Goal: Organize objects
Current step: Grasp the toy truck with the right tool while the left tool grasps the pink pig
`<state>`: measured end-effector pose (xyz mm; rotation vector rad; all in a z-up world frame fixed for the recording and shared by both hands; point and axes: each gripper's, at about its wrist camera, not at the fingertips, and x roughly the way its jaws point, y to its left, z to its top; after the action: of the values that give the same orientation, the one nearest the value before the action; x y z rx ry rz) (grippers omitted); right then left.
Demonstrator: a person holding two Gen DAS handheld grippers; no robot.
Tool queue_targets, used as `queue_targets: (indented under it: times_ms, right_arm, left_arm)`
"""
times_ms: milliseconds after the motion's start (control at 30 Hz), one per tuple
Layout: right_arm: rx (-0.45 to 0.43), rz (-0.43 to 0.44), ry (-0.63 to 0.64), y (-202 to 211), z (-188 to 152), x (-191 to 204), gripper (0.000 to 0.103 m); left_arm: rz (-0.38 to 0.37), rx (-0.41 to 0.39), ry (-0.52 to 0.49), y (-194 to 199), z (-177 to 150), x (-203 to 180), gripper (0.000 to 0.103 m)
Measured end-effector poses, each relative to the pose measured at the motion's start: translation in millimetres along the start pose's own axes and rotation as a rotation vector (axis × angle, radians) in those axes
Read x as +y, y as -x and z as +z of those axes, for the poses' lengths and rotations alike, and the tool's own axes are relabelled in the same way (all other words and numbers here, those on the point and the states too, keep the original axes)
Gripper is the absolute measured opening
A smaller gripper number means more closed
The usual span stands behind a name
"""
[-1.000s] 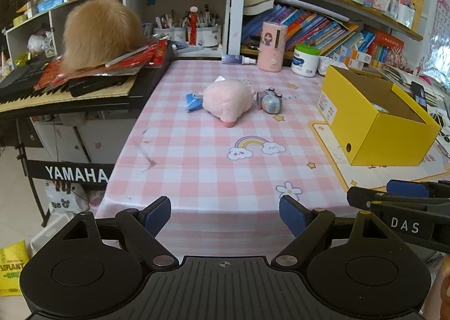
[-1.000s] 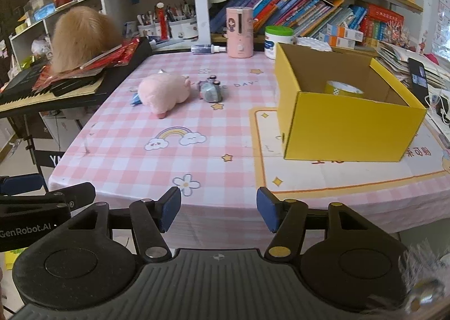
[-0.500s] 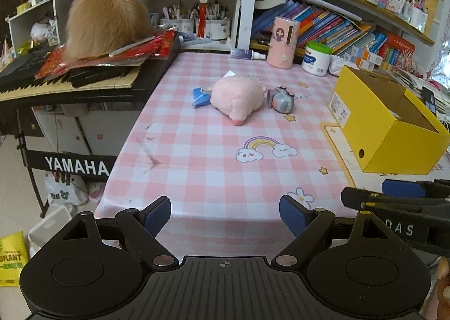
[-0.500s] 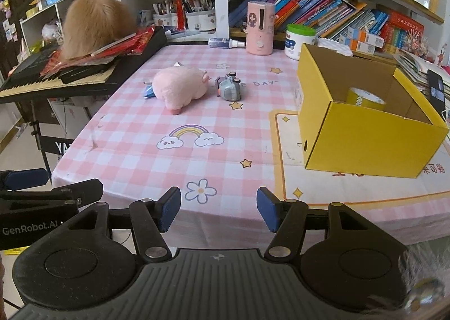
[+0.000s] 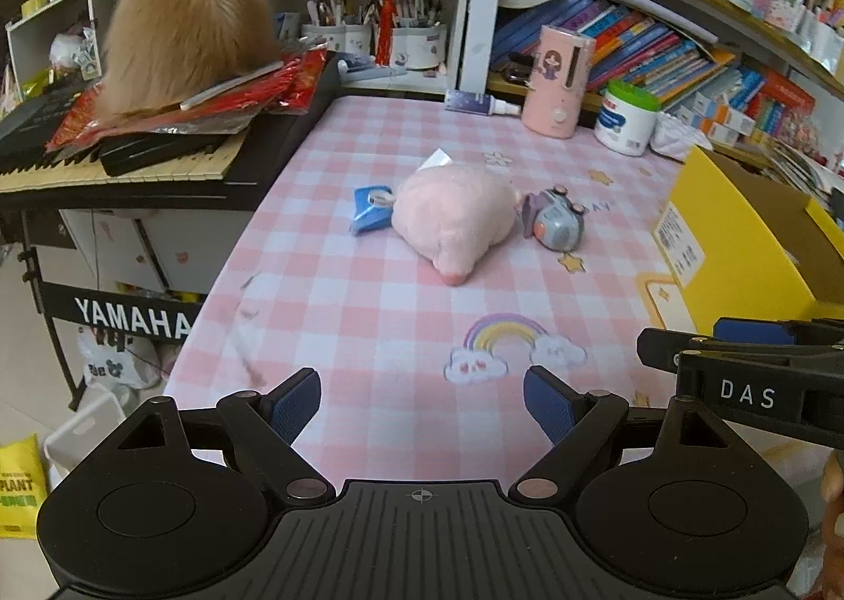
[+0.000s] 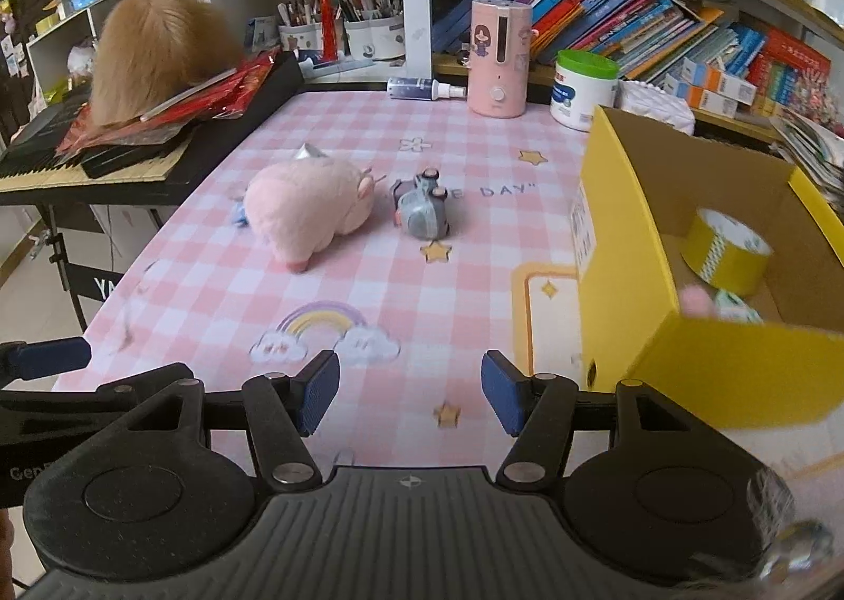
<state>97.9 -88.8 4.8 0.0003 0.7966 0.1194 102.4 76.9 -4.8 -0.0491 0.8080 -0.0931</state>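
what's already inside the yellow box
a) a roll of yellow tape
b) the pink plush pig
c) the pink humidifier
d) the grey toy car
a: the right wrist view shows a roll of yellow tape lying inside the yellow box, while the pink plush pig and grey toy car lie out on the checked tablecloth.

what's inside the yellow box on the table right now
The yellow box holds a roll of yellow tape and, nearer its front wall, a small pink item beside a whitish-green one. The front wall hides the rest of the floor.
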Motion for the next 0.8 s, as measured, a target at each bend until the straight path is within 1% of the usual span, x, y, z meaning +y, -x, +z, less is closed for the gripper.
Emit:
queue_targets:
  times_ms: [167,333,400,500,567,633,733,800]
  right_arm:
    - [0.007,0.018,0.004,-23.4,20.3,-9.9,0.058]
    - [-0.014,0.031,-0.021,-45.4,44.0,-22.8,0.057]
    - [-0.023,0.036,-0.021,-55.0,54.5,-26.4,0.057]
    - [-0.023,0.045,-0.021,-72.5,73.0,-30.2,0.057]
    - [-0.015,0.061,-0.027,-84.4,86.6,-31.7,0.057]
    - [-0.004,0.061,-0.001,-97.6,99.3,-29.2,0.059]
    - [0.071,0.015,0.109,-123.4,109.3,-17.8,0.059]
    - [0.105,0.026,0.095,-137.3,112.1,-19.0,0.059]
  left_arm:
    - [0.019,0.001,0.016,-17.5,17.5,-2.8,0.086]
    - [0.021,-0.017,0.009,-35.0,41.4,-4.6,0.086]
    - [0.023,-0.032,-0.015,-42.1,52.3,-6.1,0.086]
    - [0.047,-0.041,-0.07,-56.3,67.7,-10.2,0.086]
    - [0.057,-0.034,-0.096,-65.1,74.5,-12.5,0.086]
    - [0.066,-0.017,-0.132,-73.6,78.0,-15.1,0.086]
    - [0.08,0.014,-0.207,-87.0,78.3,-20.5,0.087]
    - [0.071,0.03,-0.24,-93.6,78.8,-23.5,0.087]
